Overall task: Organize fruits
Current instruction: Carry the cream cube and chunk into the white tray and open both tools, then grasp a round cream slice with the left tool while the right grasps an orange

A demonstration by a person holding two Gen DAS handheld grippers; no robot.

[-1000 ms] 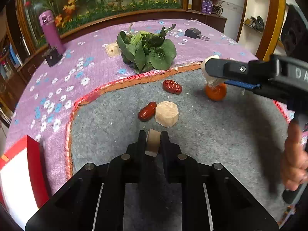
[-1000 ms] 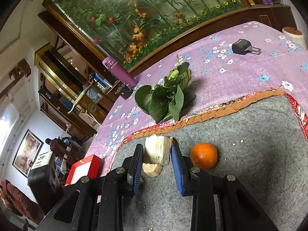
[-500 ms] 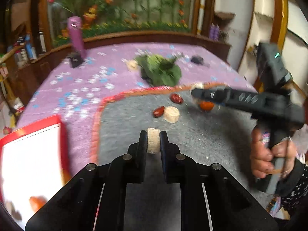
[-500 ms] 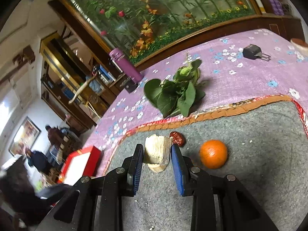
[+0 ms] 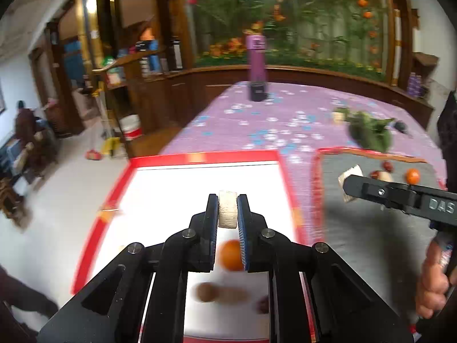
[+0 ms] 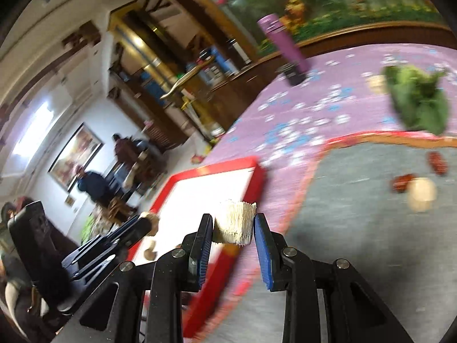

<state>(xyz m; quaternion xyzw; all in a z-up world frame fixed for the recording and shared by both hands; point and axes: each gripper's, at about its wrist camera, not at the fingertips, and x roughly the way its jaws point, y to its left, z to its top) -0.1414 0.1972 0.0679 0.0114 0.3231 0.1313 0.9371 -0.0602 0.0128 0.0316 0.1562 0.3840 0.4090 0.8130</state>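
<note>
Left gripper [image 5: 228,214] is pinching a pale round slice [image 5: 227,212] over the red-rimmed white tray [image 5: 200,157], centre frame. Right gripper [image 6: 233,228] is pinching a ridged cream chunk [image 6: 234,225] near the tray's corner. Lowering both close to the tray floor before spreading the fingers, clear of the orange fruit [image 5: 232,255], should avoid bounce.

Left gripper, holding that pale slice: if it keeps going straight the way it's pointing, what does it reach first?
Probably the white floor of the red-rimmed tray, which lies directly ahead of the left gripper; motion blur leaves the depth uncertain.
</note>
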